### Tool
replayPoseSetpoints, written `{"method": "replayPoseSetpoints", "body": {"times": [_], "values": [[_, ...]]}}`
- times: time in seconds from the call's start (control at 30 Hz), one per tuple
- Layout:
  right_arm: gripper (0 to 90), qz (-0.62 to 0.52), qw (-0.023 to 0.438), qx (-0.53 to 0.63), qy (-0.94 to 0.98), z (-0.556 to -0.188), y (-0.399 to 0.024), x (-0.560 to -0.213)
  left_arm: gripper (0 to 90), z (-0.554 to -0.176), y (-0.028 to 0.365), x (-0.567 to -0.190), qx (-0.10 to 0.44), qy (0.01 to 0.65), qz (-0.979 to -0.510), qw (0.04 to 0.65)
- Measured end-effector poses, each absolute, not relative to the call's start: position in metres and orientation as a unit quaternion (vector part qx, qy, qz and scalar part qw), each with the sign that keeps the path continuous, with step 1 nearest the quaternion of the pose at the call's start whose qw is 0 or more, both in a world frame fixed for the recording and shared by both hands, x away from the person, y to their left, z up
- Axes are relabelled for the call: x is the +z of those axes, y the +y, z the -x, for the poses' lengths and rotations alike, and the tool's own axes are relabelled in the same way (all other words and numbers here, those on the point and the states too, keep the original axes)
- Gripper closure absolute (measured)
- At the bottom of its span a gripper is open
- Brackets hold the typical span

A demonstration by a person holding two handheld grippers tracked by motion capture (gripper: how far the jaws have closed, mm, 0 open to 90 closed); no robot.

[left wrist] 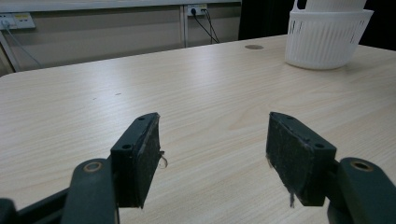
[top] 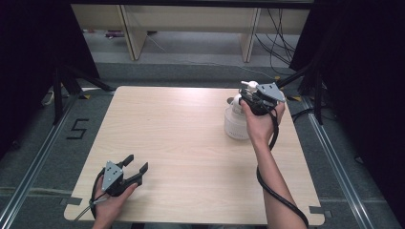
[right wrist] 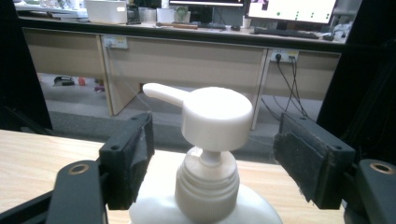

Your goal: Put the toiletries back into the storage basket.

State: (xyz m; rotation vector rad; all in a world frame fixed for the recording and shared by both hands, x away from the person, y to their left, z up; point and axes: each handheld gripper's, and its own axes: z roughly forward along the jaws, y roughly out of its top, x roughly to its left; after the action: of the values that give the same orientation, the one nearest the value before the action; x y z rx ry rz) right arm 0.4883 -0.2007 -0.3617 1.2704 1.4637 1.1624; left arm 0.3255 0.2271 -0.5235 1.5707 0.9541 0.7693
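right gripper view: right gripper (right wrist: 212, 154) jaws wide open, straddling the white plastic pump bottle (right wrist: 210, 186) at its neck, not touching. left gripper (left wrist: 212, 154) open, empty, parked over the wooden table (left wrist: 187, 93).

A white pump bottle (top: 235, 121) stands upright near the far right part of the wooden table (top: 181, 143), seated in a white ribbed basket (left wrist: 327, 39). Its round pump head (right wrist: 217, 116) sits raised on a ridged collar, with the slim spout pointing off to the left in the right gripper view.
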Motion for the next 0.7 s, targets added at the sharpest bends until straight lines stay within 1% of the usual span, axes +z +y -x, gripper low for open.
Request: {"method": "replayPoseSetpoints", "body": {"times": [0.2,0.27,0.3,0.53,0.67,0.7], "values": [[26.5,-0.506,0.424,0.457,0.596,-0.479,-0.208,-0.363,34.8,-0.325,0.227,-0.523,0.324,0.402,-0.661,0.544],[26.0,-0.514,0.411,0.455,0.6,-0.472,-0.211,-0.366,34.8,-0.325,0.227,-0.524,0.324,0.402,-0.661,0.544],[26.0,-0.504,0.417,0.454,0.606,-0.47,-0.214,-0.368,34.7,-0.325,0.227,-0.524,0.324,0.402,-0.661,0.544],[25.9,-0.511,0.404,0.451,0.61,-0.448,-0.231,-0.386,34.7,-0.325,0.227,-0.523,0.326,0.402,-0.663,0.541],[26.2,-0.515,0.389,0.45,0.618,-0.435,-0.238,-0.394,34.7,-0.325,0.227,-0.523,0.326,0.403,-0.662,0.542],[26.2,-0.512,0.392,0.45,0.618,-0.431,-0.24,-0.397,34.7,-0.325,0.227,-0.523,0.326,0.403,-0.662,0.542]]}}
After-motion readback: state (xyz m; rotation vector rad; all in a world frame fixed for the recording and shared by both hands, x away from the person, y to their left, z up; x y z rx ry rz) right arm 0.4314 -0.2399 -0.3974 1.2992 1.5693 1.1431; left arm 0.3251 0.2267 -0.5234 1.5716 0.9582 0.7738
